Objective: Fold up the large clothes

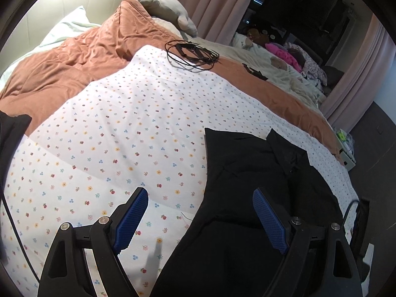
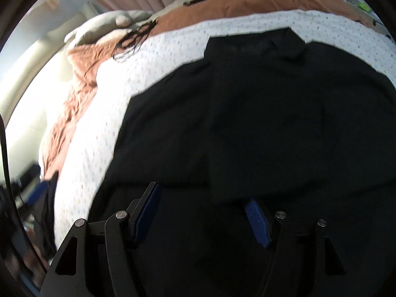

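A large black garment point(image 1: 247, 178) lies spread on a white flowered bedsheet point(image 1: 118, 128); it also fills most of the right wrist view point(image 2: 259, 113), where a folded layer lies on top. My left gripper point(image 1: 200, 198) is open and empty, hovering over the garment's left edge, its left finger over the sheet. My right gripper point(image 2: 205, 195) is open just above the garment's near part. A fold edge of the black cloth covers the tip of its right finger point(image 2: 257, 222). This view is motion-blurred.
An orange quilt point(image 1: 74, 57) and pillows point(image 1: 163, 7) lie at the head of the bed. Black hangers point(image 1: 193, 53) lie on the sheet's far edge. More clothes point(image 1: 287, 57) are piled at the far side. Pink curtains point(image 1: 217, 2) hang behind.
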